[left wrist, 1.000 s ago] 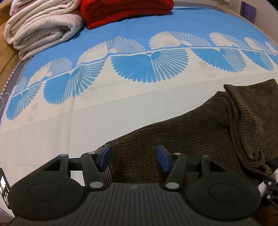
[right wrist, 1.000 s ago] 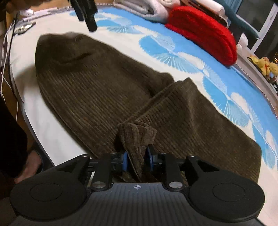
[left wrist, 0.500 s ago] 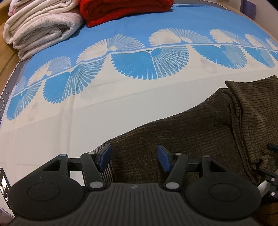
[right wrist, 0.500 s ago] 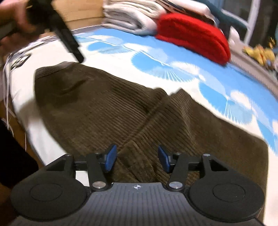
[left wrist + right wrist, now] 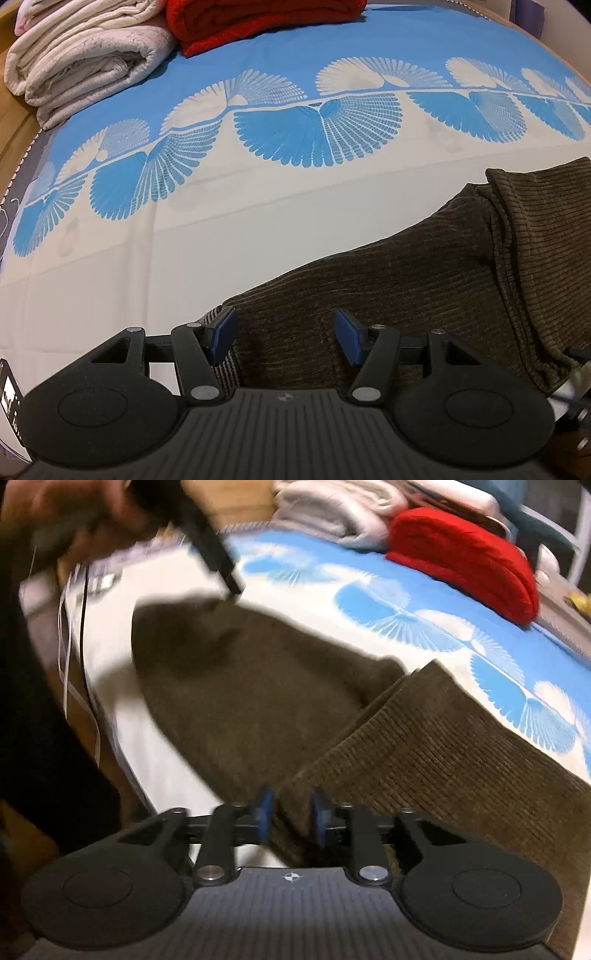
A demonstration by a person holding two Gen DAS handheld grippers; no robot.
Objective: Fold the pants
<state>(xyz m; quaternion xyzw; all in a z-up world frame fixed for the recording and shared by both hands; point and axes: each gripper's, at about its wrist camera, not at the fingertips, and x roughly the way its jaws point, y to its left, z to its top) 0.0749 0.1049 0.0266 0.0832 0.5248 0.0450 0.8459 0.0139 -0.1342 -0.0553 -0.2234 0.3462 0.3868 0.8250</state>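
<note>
Cream blankets (image 5: 85, 55) and a red blanket (image 5: 258, 18) are stacked at the far left of the bed (image 5: 258, 229), whose sheet is printed with blue fans. Brown corduroy pants (image 5: 424, 288) are spread over its near right part. The left gripper (image 5: 284, 334) is held wide open over the striped waistband edge, nothing pinched. The right gripper (image 5: 290, 818) is seen closing, a raised fold of the pants between its fingers.

Brown ribbed pants (image 5: 424, 288) lie on a blue-and-white fan-patterned sheet (image 5: 258, 155).
</note>
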